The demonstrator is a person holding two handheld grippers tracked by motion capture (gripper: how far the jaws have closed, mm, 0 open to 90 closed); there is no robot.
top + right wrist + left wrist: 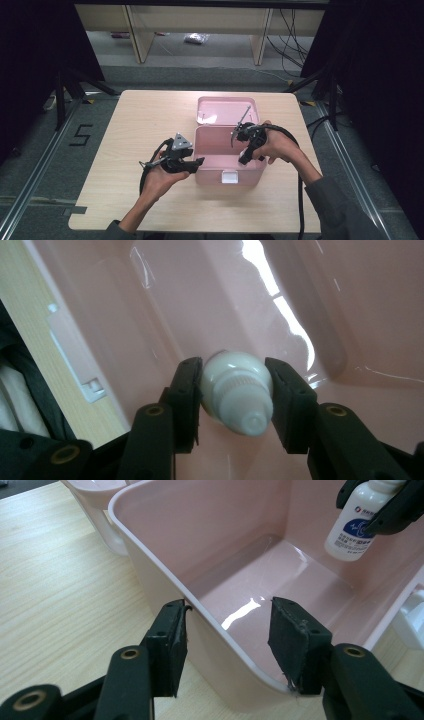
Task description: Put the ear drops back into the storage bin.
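Note:
An open pink box stands mid-table with its lid flipped back. My left gripper straddles the box's near left corner. In the left gripper view one pad lies against the outside of the wall. The other pad is inside, and the curved rim touches both. My right gripper reaches down into the box, shut on a small white bottle just below its cap. The left gripper view shows that bottle upright, blue label outward, hanging above the bare box floor.
A white latch sits on the box's front wall and appears as the latch in the right gripper view. The wooden table has bare room left of the box. Dark stands and cables flank the table.

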